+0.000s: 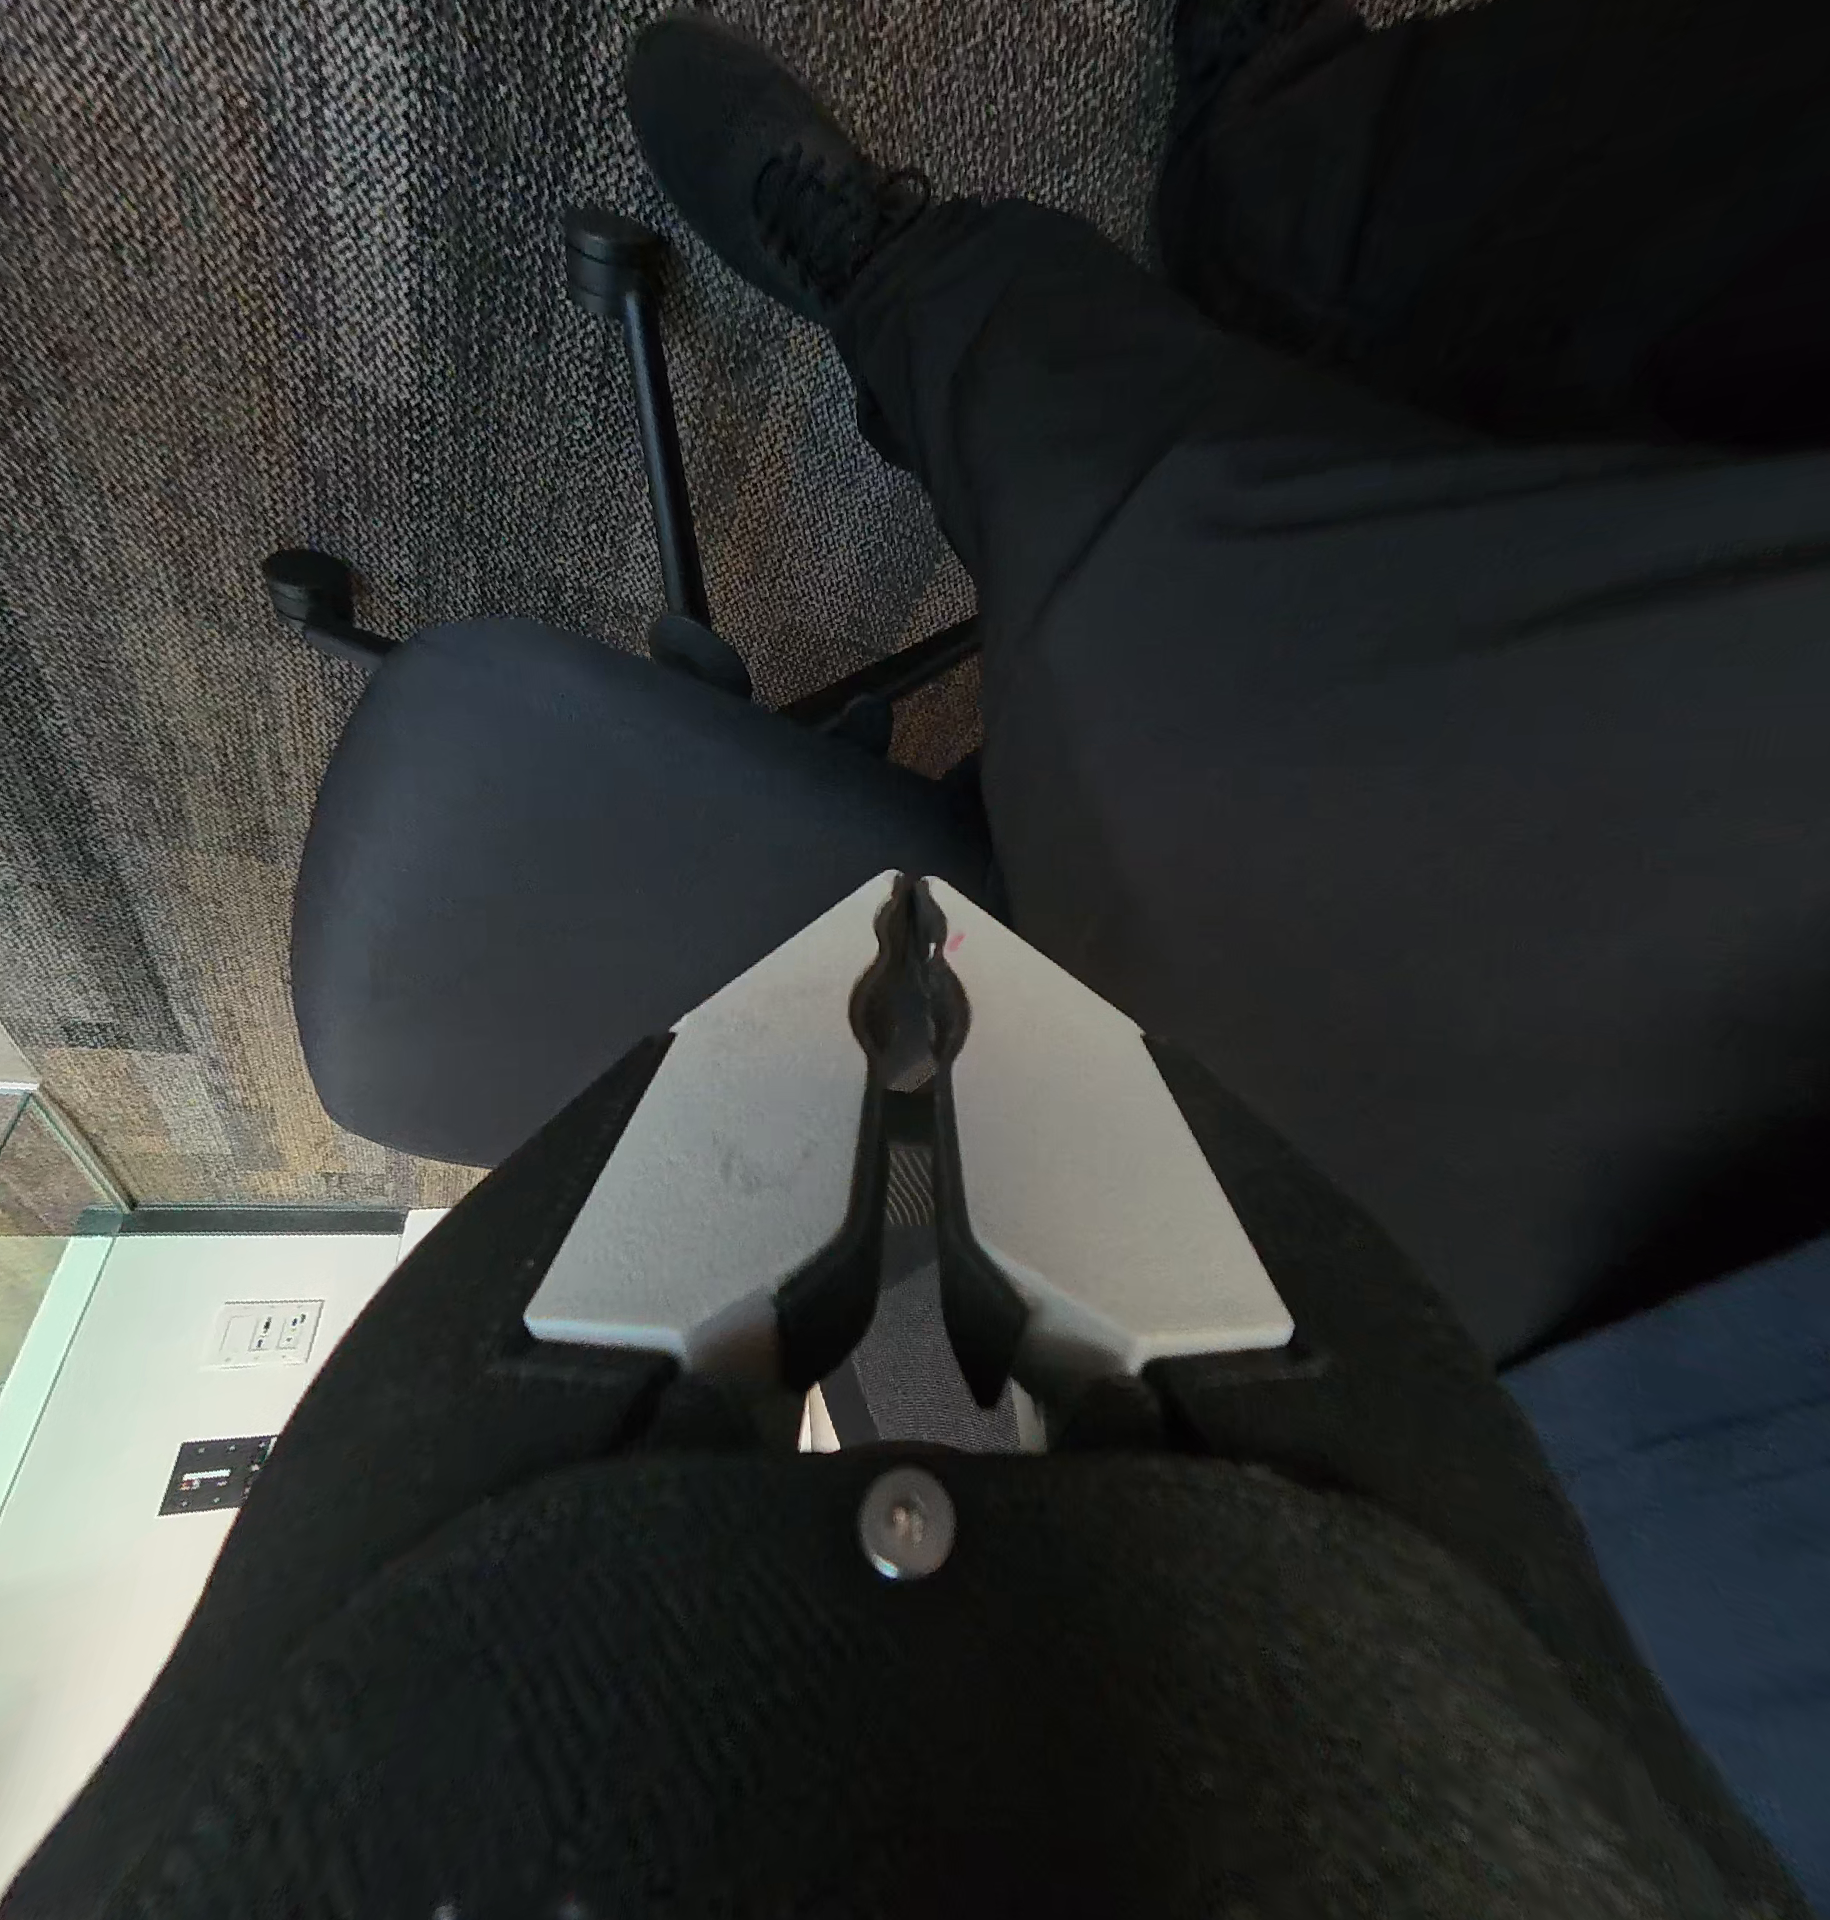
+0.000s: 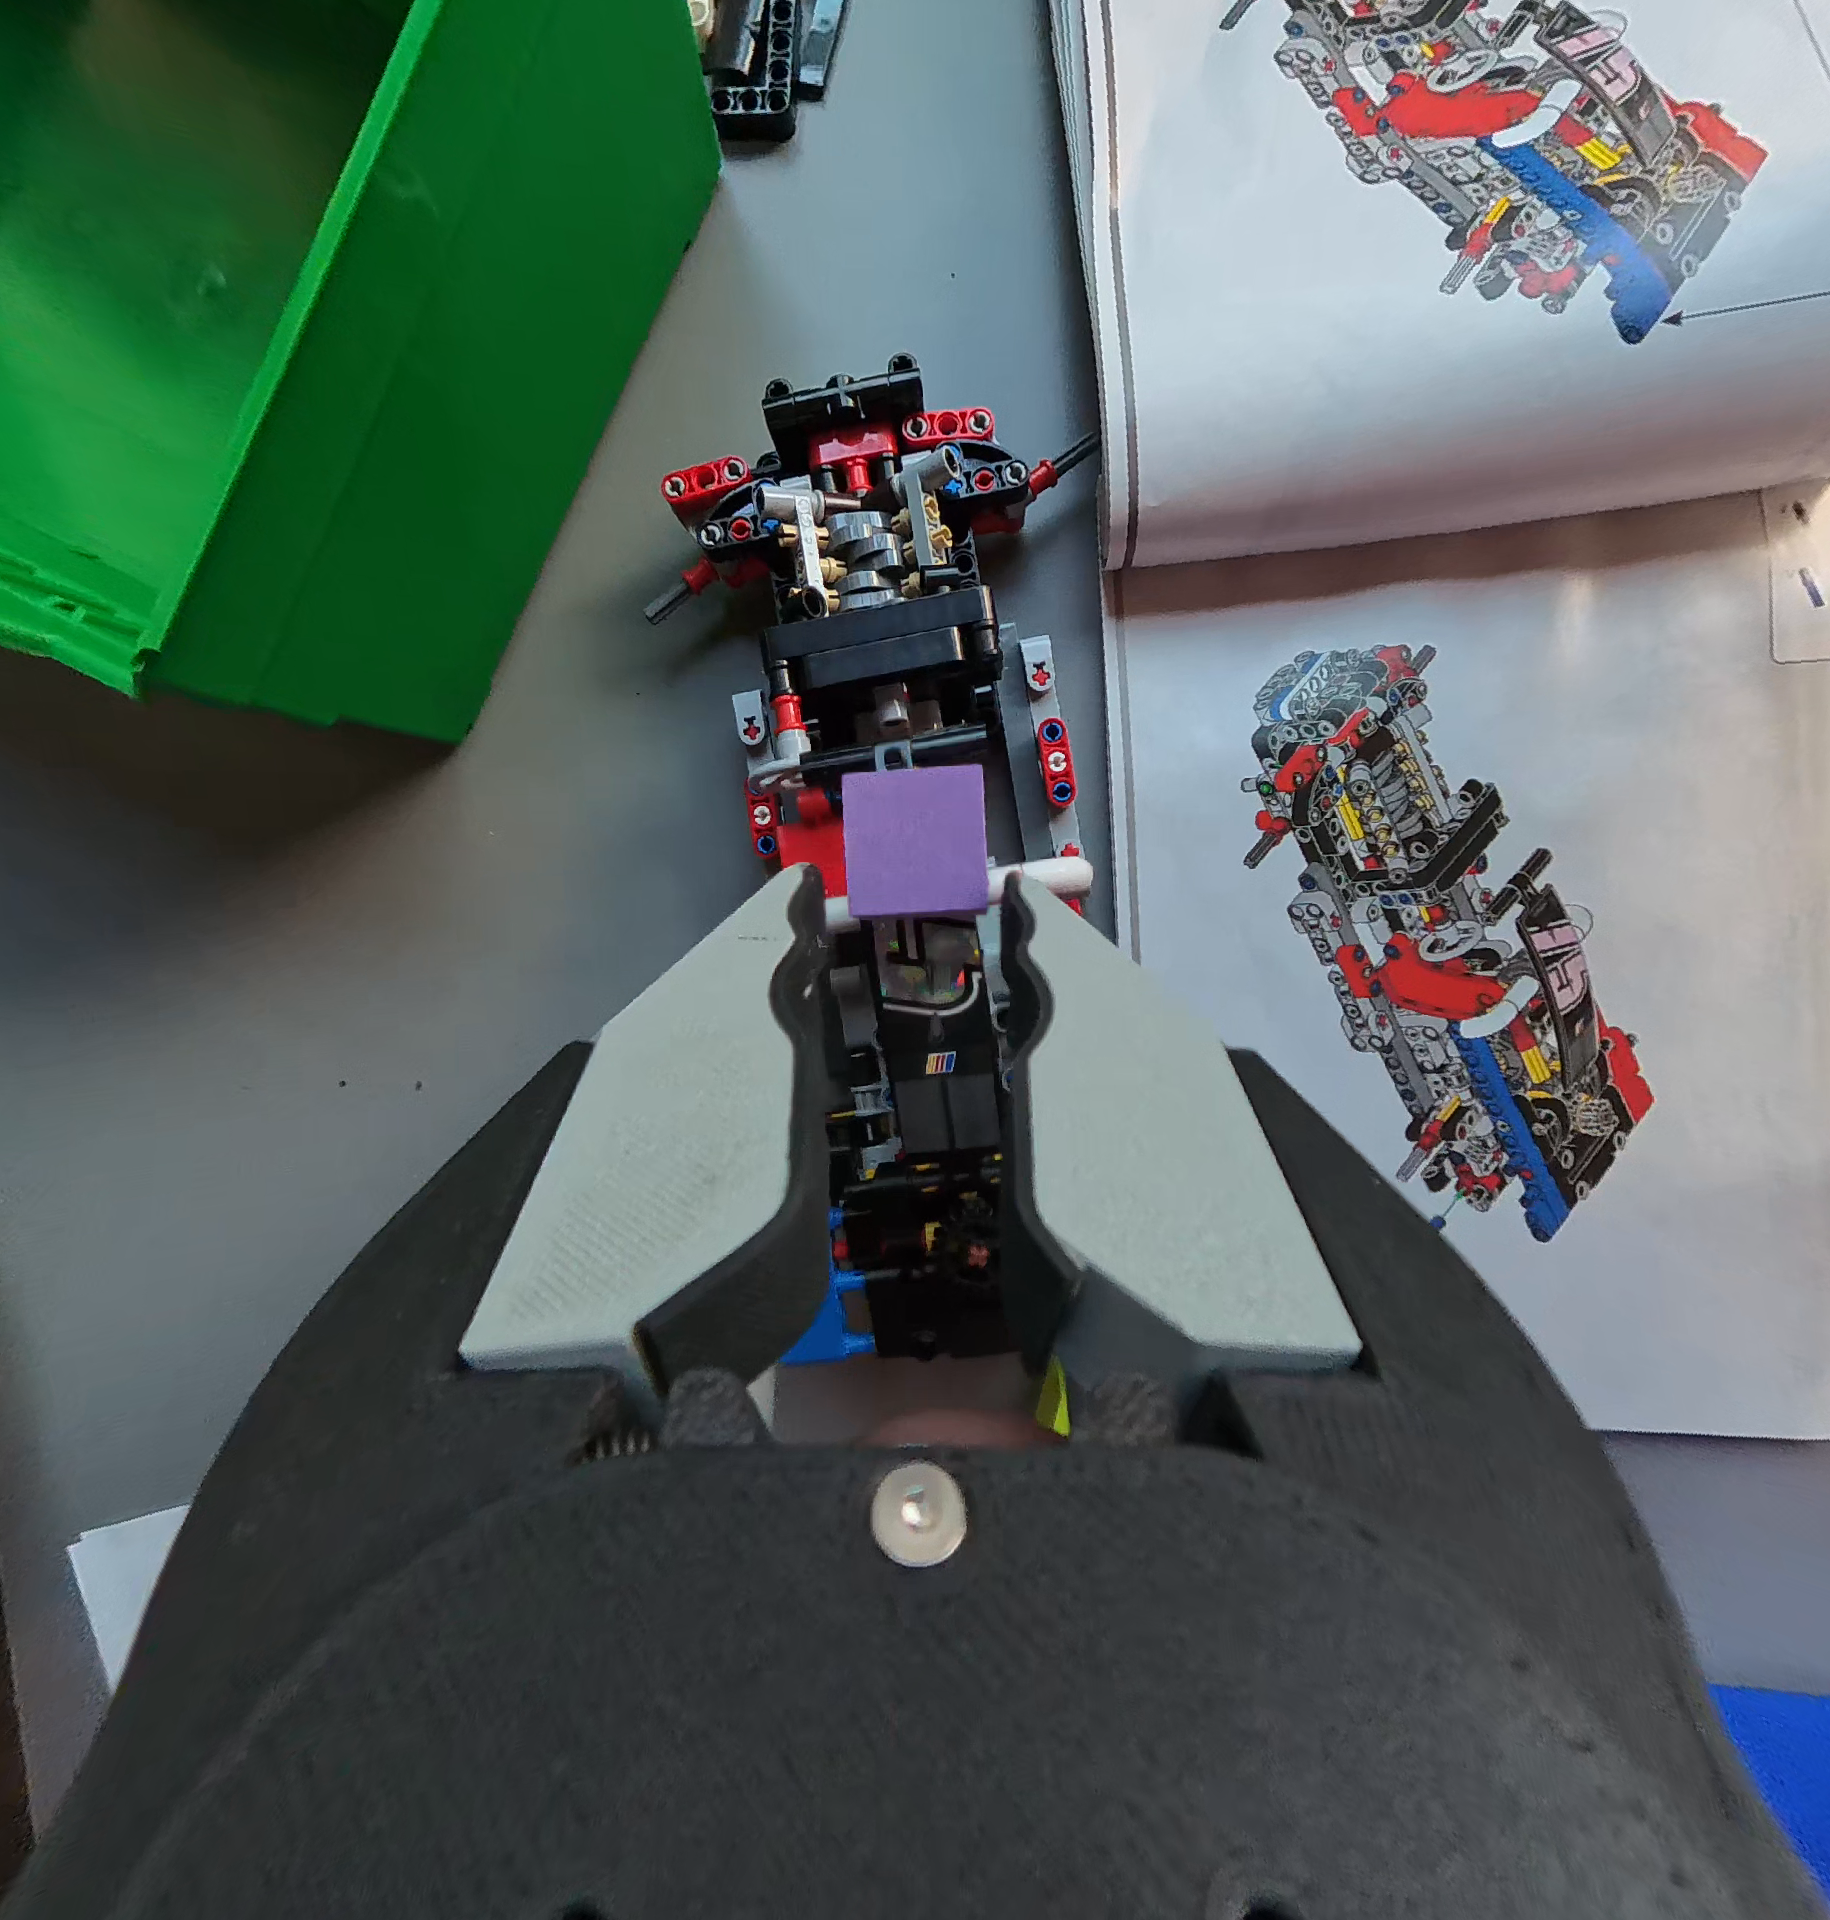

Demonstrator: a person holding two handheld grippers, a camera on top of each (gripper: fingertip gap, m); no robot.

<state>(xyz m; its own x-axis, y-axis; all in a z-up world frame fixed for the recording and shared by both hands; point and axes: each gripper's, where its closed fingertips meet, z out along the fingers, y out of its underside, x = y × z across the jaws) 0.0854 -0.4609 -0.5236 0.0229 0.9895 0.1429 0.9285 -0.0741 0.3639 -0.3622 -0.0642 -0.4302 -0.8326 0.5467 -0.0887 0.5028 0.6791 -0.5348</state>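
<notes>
My right gripper [image 2: 909, 902] grips a purple cube [image 2: 915, 842] by its near edge, a fingertip at each side, over a brick-built car chassis [image 2: 885, 665] on the grey bench [image 2: 423, 935]. A green bin [image 2: 267, 312] sits far left, an open instruction booklet [image 2: 1513, 727] right. My left gripper [image 1: 911, 894] is closed on nothing, above a dark chair seat [image 1: 578, 883] and carpet [image 1: 163, 416]

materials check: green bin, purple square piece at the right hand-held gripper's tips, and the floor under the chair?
Green open-top bin: looks like moulded hard plastic, smooth with a slight sheen and ribbed rim. Purple square block between the right hand-held gripper fingertips: matte, no glare, flat faces; possibly foam or painted wood, can't tell which. Floor: speckled grey-brown carpet, with a looped, woven-looking texture.
</notes>
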